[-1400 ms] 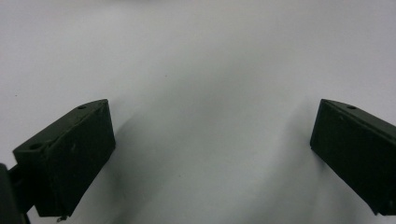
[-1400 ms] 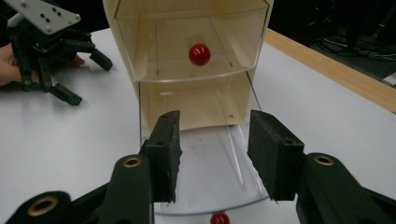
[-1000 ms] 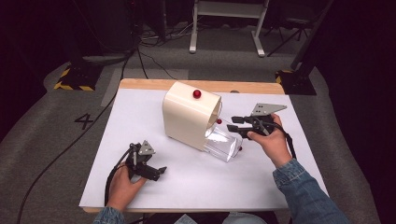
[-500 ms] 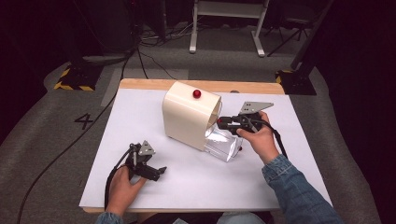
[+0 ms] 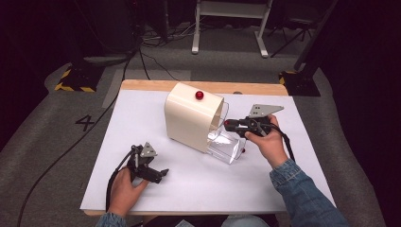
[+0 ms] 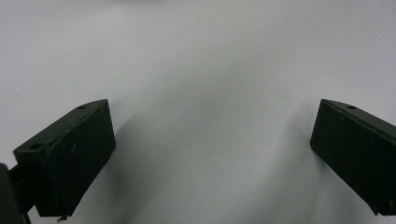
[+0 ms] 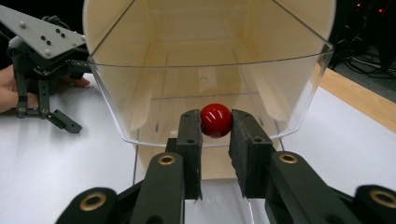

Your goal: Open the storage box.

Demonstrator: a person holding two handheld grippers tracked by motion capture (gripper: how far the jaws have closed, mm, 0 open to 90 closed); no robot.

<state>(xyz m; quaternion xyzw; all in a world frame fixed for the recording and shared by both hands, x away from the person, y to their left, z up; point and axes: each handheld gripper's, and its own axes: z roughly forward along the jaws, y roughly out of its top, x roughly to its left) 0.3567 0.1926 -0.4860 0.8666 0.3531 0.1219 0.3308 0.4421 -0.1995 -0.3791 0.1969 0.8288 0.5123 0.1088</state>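
A cream box with a red knob on top stands mid-table, and a clear plastic drawer sticks out of its right side. Above the drawer a clear curved flap covers the box's opening and carries a red ball knob. My right gripper has just been closing and is shut on that knob, both pads pressing its sides. In the high view the right gripper sits at the box's right face. My left gripper rests on the white tabletop, jaws open and nothing between them.
The white sheet covers a wooden table; a second small red knob sits at the drawer's front. The left gripper and a hand lie left of the box. Cables and a stand's legs are on the floor beyond.
The right gripper has moved left to the box's clear flap and its jaws have shut on the red knob. The left hand has stayed where it was.
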